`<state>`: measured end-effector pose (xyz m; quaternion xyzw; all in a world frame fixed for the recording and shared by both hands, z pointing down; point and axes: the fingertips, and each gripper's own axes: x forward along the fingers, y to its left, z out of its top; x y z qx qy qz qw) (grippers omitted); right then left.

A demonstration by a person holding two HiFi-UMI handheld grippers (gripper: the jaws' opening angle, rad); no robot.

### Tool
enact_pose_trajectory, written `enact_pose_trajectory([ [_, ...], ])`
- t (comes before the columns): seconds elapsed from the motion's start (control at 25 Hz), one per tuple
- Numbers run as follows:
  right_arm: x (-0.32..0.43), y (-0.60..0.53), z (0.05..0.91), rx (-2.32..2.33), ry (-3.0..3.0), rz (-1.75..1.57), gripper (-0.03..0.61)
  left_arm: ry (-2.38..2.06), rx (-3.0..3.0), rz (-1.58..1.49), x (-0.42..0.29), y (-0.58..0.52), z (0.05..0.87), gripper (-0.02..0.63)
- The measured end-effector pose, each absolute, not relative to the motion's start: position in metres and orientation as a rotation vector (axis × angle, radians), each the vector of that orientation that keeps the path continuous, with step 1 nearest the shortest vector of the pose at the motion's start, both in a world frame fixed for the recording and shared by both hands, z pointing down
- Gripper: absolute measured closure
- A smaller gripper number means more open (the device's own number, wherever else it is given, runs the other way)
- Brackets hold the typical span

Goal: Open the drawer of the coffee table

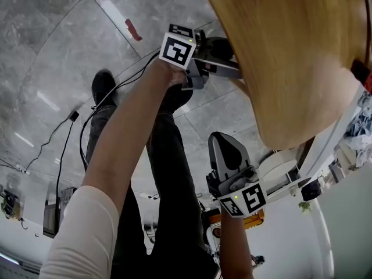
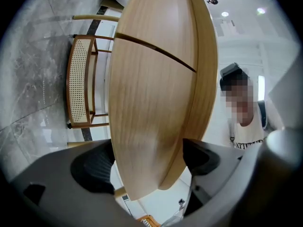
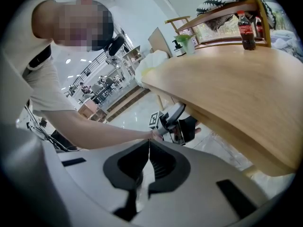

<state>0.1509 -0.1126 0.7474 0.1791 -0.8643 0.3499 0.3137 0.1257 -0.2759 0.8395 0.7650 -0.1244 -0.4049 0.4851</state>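
Observation:
The round light-wood coffee table point(image 1: 290, 57) fills the upper right of the head view. My left gripper point(image 1: 228, 58) is at its rim, reaching in from the left. In the left gripper view the jaws stand wide open with the table's rounded edge point(image 2: 151, 126) between them, and the pads point(image 2: 94, 167) do not visibly press on it. A dark seam point(image 2: 156, 53) runs across the table's side; I cannot tell if it is the drawer's edge. My right gripper point(image 1: 224, 144) hangs lower, away from the table, shut with nothing in it point(image 3: 149, 144). From there the left gripper point(image 3: 177, 124) shows under the table's edge point(image 3: 227, 117).
A cola bottle point(image 3: 246, 30) stands on the tabletop. A wooden chair with a cane seat point(image 2: 80, 82) stands beyond the table. A person in a white shirt point(image 2: 248, 131) is close by. Black cables point(image 1: 64, 138) trail over the grey marble floor point(image 1: 58, 51).

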Motion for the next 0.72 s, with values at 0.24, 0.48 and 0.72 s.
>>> enact_pose_trajectory([
  [0.24,0.1481,-0.1157,0.7435,0.489,-2.286,0.927,0.56,-0.326,1.84,-0.978,0.1254,-0.2755,0.8413,0.175],
  [0.48,0.146,-0.1125,0.7429,0.497,-2.292,0.93,0.56,-0.316,1.814,-1.023,0.1227,-0.2731,0.8425,0.175],
  [0.72,0.1467,-0.1154,0.7461,0.518,-2.29,0.936,0.56,-0.33,1.769,-1.072,0.1203,-0.2733,0.8459,0.178],
])
